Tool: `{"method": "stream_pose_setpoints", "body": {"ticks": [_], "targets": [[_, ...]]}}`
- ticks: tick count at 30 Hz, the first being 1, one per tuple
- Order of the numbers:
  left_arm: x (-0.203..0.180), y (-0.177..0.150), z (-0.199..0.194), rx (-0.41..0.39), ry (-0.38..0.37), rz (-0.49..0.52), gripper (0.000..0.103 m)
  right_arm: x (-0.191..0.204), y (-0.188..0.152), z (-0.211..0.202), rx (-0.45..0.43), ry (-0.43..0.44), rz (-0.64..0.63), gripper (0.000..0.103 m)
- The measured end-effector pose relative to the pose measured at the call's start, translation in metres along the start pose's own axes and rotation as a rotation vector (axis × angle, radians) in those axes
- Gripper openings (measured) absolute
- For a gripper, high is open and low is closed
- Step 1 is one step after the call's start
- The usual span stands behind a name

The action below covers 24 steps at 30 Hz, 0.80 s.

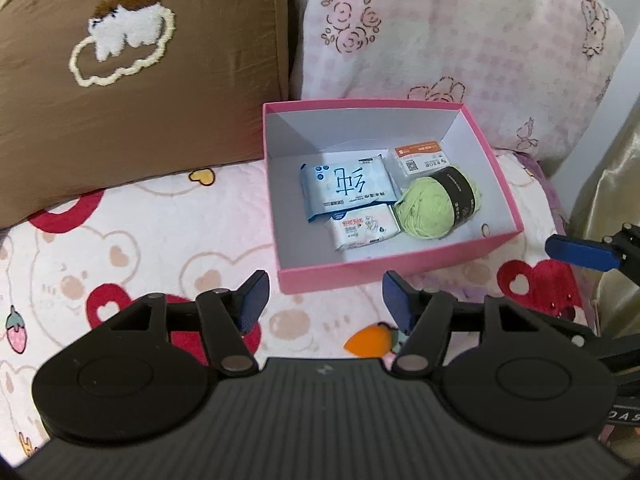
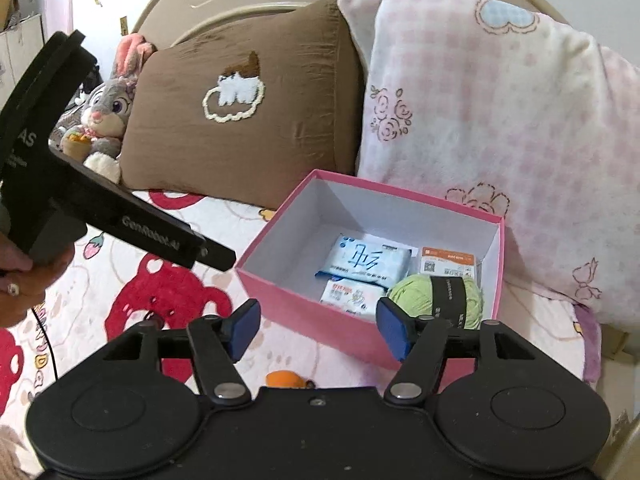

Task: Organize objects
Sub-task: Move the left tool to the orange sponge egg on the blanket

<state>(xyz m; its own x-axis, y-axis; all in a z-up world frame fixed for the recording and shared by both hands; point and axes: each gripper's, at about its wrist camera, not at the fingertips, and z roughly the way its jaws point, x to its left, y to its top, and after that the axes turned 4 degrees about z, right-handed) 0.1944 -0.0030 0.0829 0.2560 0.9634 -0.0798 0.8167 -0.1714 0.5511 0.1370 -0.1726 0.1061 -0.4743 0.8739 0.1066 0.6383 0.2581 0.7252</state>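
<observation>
Resting on bed (image 1: 132, 240): pink box (image 1: 400, 268), lid off, far edge against brown pillow (image 1: 140, 80) and pink checked pillow (image 1: 460, 40), likely propped so as not to slide. Inside, packed toward right: blue tissue pack (image 1: 346, 192), small wipes pack (image 1: 362, 230), green yarn ball (image 1: 434, 208), card packet (image 1: 420, 158); left strip of floor bare, room for more. Left tool (image 1: 322, 300) near box's near wall, blades parted, holding nothing. Right tool (image 2: 318, 326) likewise parted, empty. Orange item (image 1: 366, 340) on bed near both tools, apparently not yet boxed. Clear approach from near side.

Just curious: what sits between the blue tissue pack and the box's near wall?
A smaller white wipes pack, seen in both wrist views, lies between blue tissue pack and pink box.
</observation>
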Motion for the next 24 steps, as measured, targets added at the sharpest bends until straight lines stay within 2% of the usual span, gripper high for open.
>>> {"method": "stream_pose_setpoints", "body": {"ticks": [5,8,17,20,24], "targets": [[0.003,-0.017,-0.02,-0.012,0.005,0.044,0.073,0.017,-0.013,-0.016,0.014,0.017,-0.044,0.084],[0.003,-0.029,-0.03,-0.015,0.01,0.073,0.078,0.027,-0.023,-0.024,0.018,0.021,-0.064,0.087],[-0.005,-0.059,-0.042,-0.021,0.009,0.157,0.091,0.039,-0.053,-0.025,0.062,0.063,-0.063,0.089],[-0.01,-0.068,-0.036,-0.013,-0.019,0.168,0.095,0.042,-0.063,-0.021,0.063,0.084,-0.068,0.089],[-0.015,-0.079,-0.021,0.02,-0.049,0.18,0.095,0.047,-0.077,-0.015,0.038,0.078,-0.092,0.089]]}}
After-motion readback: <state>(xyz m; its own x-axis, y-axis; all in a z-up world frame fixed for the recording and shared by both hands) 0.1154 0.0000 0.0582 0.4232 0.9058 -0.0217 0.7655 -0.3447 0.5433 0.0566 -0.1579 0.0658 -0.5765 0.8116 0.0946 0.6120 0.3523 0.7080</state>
